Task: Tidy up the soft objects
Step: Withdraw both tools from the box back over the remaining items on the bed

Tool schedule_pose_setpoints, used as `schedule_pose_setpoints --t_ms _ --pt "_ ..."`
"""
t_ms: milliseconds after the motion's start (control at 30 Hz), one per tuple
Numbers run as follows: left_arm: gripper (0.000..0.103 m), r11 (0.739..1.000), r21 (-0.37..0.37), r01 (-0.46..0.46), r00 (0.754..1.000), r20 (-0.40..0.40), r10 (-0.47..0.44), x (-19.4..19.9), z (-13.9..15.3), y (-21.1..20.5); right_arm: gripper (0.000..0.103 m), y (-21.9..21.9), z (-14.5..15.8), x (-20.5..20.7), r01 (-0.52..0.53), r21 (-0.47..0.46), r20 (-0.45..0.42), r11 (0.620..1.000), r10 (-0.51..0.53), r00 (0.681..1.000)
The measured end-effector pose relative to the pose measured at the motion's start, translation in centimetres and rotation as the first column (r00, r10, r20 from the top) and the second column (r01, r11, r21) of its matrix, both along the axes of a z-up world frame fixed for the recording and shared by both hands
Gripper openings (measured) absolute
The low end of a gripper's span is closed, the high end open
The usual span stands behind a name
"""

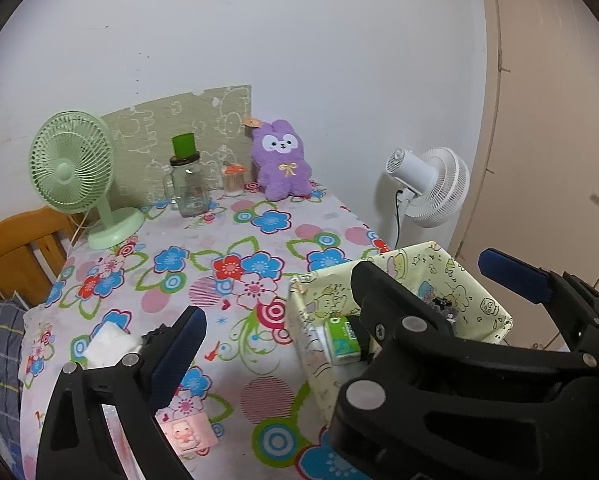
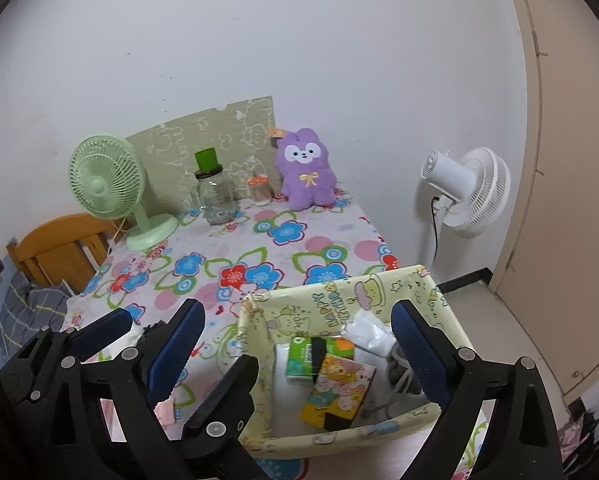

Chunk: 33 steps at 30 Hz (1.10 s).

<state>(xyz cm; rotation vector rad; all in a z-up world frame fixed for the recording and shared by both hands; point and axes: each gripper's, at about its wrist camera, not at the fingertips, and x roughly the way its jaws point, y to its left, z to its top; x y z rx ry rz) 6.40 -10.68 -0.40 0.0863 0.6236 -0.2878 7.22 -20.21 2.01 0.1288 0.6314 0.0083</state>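
The yellow fabric box (image 2: 339,304) reads "HAPPY BIRTHDAY", seen upside down.

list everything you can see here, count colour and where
plush bunny: 1, purple, table's far end
desk fan: 1, green, table's far left
standing fan: 1, white, on the floor right of the table
glass jar: 1, clear with green cap, between desk fan and bunny
storage box: 1, pale yellow cartoon print, near right of the table
tissue packs: 2, green and yellow, inside the box
tablecloth: 1, floral
left tool: open
right tool: open, over the box
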Motion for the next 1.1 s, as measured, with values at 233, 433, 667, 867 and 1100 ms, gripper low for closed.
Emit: schedule_pose_setpoints --t_ms 233,433,667,867,1100 --pt "0.099 1.000 -0.011 -0.028 1.000 0.011 0.028 -0.7 0.2 2.0 0.102 2.0 0.4 -0.5 -0.023 -0.001 0.011 1.000 0.023 1.000" --pt "0.099 0.999 -0.016 -0.050 0.999 0.016 0.050 -1.1 0.1 3.6 0.102 3.5 0.4 -0.7 -0.052 0.004 0.012 0.999 0.052 0.999" --pt "0.099 0.997 -0.025 -0.079 0.996 0.025 0.080 -1.3 -0.3 5.6 0.102 5.5 0.1 -0.8 -0.085 0.009 0.021 0.996 0.085 0.996" --pt "0.099 0.995 -0.019 -0.101 0.995 0.025 0.101 -1.7 -0.8 7.0 0.102 7.0 -0.5 -0.7 -0.114 0.013 0.018 0.993 0.114 0.993" --pt "0.098 0.992 -0.025 -0.120 0.993 -0.002 0.120 -1.6 -2.0 8.8 0.102 8.7 -1.6 -0.6 -0.135 0.011 0.003 0.991 0.135 0.991"
